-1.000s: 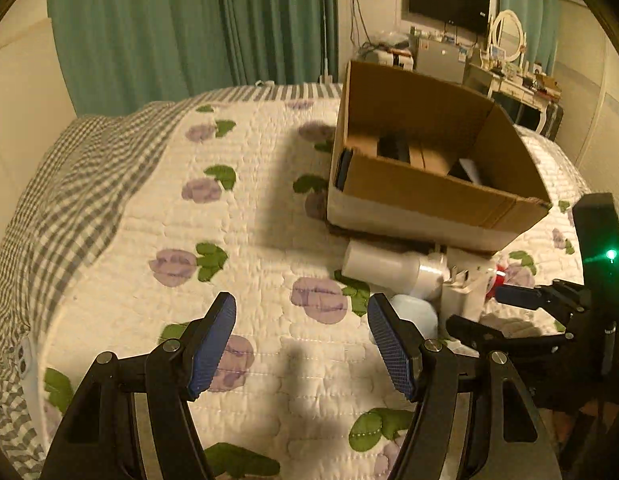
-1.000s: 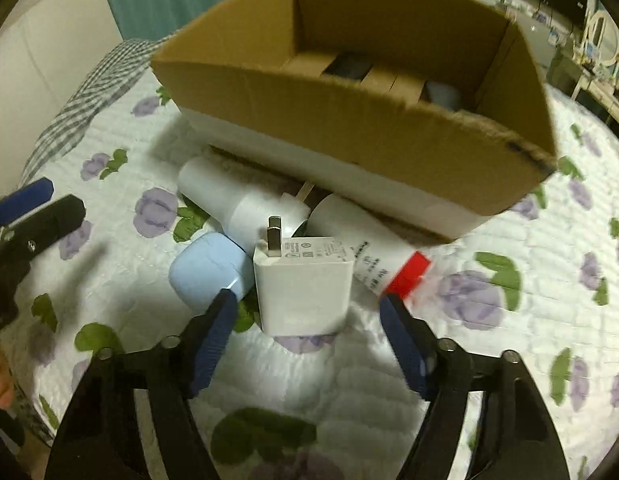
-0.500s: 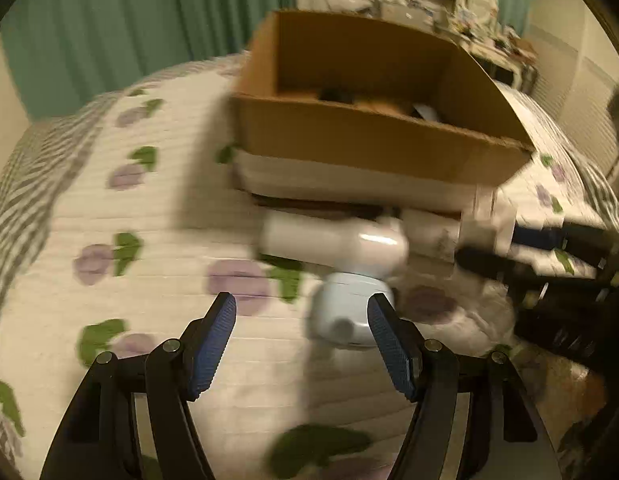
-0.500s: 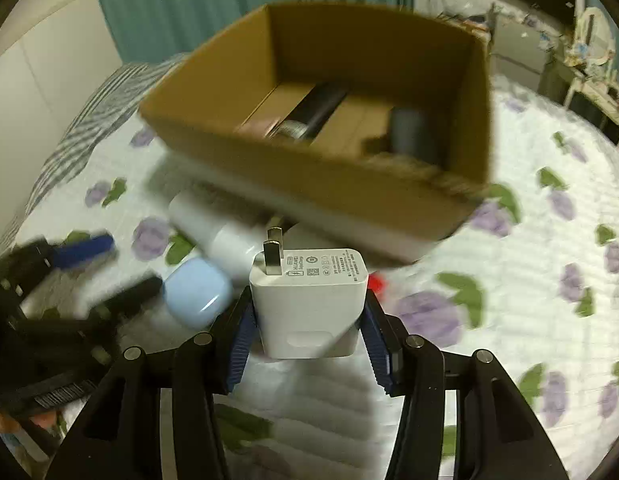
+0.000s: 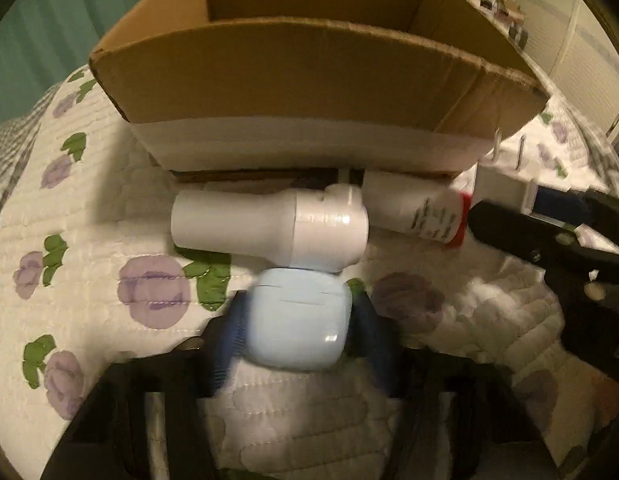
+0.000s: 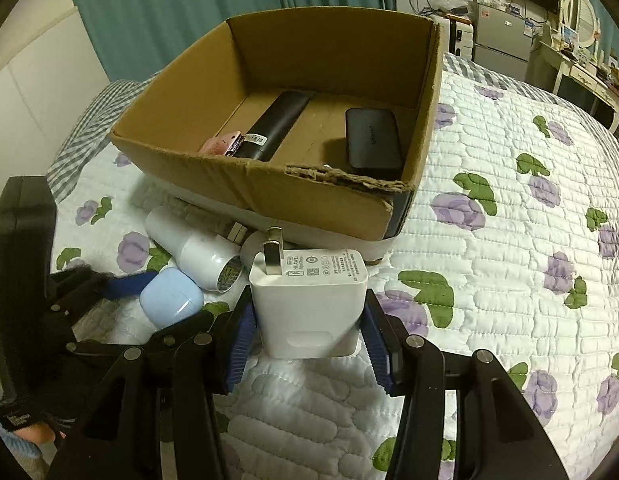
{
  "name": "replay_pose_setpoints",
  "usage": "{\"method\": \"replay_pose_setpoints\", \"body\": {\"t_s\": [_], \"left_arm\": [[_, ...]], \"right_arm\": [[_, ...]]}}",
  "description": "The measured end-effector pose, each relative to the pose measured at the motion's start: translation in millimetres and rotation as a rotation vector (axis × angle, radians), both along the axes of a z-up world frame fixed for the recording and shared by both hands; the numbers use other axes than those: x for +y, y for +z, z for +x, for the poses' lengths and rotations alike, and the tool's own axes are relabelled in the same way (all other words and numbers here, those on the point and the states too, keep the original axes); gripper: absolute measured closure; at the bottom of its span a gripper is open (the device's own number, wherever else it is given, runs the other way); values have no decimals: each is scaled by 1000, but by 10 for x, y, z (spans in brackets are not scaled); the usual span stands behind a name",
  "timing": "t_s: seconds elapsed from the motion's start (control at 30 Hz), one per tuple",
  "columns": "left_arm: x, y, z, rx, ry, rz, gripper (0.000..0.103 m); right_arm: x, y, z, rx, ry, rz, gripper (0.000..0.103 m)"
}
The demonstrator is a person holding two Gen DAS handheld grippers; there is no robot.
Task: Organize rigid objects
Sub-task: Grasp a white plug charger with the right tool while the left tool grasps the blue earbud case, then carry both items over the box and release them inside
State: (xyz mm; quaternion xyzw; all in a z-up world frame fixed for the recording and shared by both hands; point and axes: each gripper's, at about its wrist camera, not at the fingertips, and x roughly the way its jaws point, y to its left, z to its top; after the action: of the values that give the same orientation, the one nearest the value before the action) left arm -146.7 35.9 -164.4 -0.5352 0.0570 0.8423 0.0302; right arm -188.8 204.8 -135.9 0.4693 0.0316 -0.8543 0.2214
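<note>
Floral quilt [image 6: 489, 280] carries a cardboard box [image 6: 309, 196]; right tongs [image 6: 309, 328] pinch a white charger [image 6: 309, 304], left tongs [image 5: 295, 328] pinch a blue case [image 5: 297, 320]

A: What's unclear ahead of the left tool [image 5: 297, 320]?
B: Motion blur smears its fingers [image 5: 225, 344]. The cardboard box [image 5: 309, 80] wall hides its contents, and the bottle [image 5: 417, 212] label is unreadable.
A: And by the right tool [image 6: 309, 320]?
B: The charger [image 6: 309, 300] covers that bottle; the pink item [image 6: 223, 145] is half hidden behind the box's near wall.
</note>
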Motion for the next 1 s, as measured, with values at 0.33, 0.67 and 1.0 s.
{"method": "replay_pose_setpoints", "body": {"t_s": [0.33, 0.67, 1.0], "left_arm": [[-20, 387, 270, 68, 21, 24, 52], [-6, 1243, 573, 276, 39, 25, 52], [-88, 1835, 189, 405, 72, 63, 52]], "right_arm": [[-4, 215, 129, 53, 7, 23, 53], [152, 945, 330, 173, 3, 12, 53], [138, 1814, 29, 322, 29, 44, 53]]}}
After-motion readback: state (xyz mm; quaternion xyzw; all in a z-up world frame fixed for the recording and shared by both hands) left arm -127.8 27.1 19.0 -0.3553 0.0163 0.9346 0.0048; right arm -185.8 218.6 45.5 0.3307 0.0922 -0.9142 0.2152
